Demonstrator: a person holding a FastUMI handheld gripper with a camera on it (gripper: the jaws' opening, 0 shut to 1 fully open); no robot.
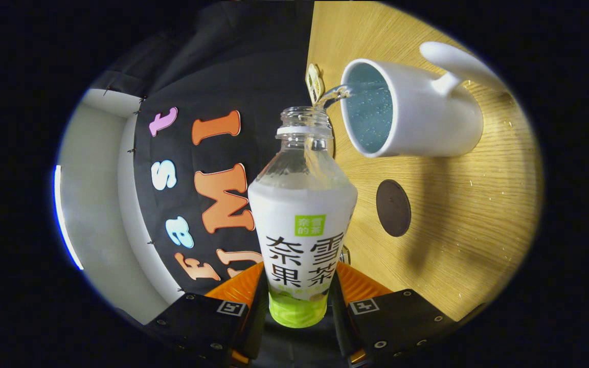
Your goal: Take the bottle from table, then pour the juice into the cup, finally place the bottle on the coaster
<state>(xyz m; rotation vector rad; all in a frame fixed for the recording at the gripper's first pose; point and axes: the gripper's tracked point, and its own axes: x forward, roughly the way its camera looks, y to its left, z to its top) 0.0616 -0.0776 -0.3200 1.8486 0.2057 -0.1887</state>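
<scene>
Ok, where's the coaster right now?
The coaster lies on the wooden table, beside the bottle the hand-held gripper grips, below the cup.

Cloth-walled booth, wooden table point(478, 214)

Gripper-mounted fisheye — rolled sideways, close behind bottle point(302, 220).

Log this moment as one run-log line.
phase: pouring | gripper: shut on bottle | stream entering cup | coaster: bare
</scene>
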